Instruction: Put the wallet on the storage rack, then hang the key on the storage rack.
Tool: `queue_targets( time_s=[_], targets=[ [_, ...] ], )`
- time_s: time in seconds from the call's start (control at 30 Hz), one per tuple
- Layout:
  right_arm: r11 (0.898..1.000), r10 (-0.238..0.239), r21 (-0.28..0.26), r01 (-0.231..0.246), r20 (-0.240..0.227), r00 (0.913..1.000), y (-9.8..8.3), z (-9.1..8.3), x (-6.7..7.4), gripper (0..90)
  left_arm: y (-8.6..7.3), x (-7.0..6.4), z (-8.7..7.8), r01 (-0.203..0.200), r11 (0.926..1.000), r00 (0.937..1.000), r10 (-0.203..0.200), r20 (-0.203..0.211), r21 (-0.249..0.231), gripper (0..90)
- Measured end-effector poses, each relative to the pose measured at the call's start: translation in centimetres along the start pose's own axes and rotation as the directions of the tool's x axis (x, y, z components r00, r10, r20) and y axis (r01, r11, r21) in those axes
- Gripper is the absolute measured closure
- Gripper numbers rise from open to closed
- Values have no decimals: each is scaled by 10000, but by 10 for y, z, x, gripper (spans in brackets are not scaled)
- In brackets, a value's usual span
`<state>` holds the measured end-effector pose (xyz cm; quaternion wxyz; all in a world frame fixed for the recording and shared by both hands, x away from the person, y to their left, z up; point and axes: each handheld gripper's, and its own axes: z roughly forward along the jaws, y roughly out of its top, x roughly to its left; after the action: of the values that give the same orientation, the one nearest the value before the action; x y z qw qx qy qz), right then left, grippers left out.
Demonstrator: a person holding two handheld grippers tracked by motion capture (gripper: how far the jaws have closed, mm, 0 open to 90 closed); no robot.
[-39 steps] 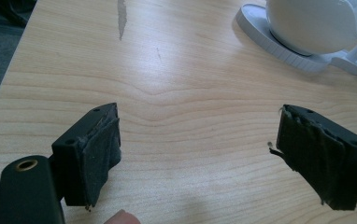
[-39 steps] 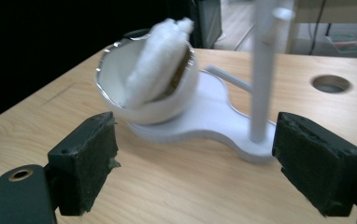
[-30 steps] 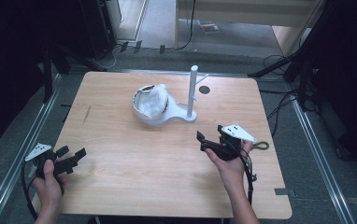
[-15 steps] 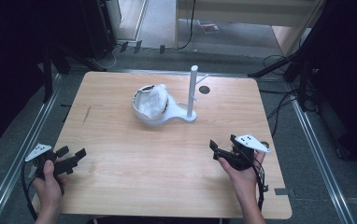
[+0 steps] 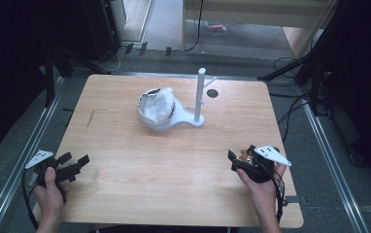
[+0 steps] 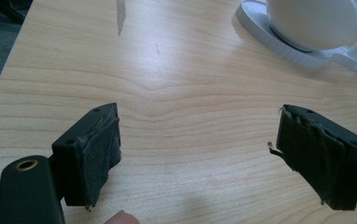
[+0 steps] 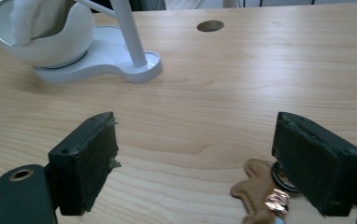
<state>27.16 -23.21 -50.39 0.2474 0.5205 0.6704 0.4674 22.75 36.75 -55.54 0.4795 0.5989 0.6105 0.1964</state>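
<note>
The right gripper (image 5: pixel 236 161) is low over the near right part of the wooden table (image 5: pixel 125 194), and its jaws are spread wide with nothing between them. A small brown keyring (image 7: pixel 260 191) with a dark metal ring lies flat on the table just beside the right jaw, partly under it. The left gripper (image 5: pixel 76 164) is at the near left edge, jaws also spread and empty. Far from both, near the middle of the table, a white bowl (image 5: pixel 157 109) with a white cloth inside sits on a white stand (image 5: pixel 199 97).
</note>
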Motion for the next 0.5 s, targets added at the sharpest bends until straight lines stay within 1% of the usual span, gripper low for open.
queue_targets(
  time_s=[0.13,0.3,0.5],
  targets=[
    [10000,65,26,-66,224,9997,-2,-4,-9,145,-1,0,-1,3,10000,10000,-3,0,3,146],
    [9994,338,-16,-338,589,9977,-2,-8,-22,145,-1,0,-1,5,10000,10000,-5,17,6,146],
    [9990,447,-32,-446,1039,9936,-3,-11,-30,155,-1,0,-1,-7,10000,10000,7,21,17,146]
  ],
)
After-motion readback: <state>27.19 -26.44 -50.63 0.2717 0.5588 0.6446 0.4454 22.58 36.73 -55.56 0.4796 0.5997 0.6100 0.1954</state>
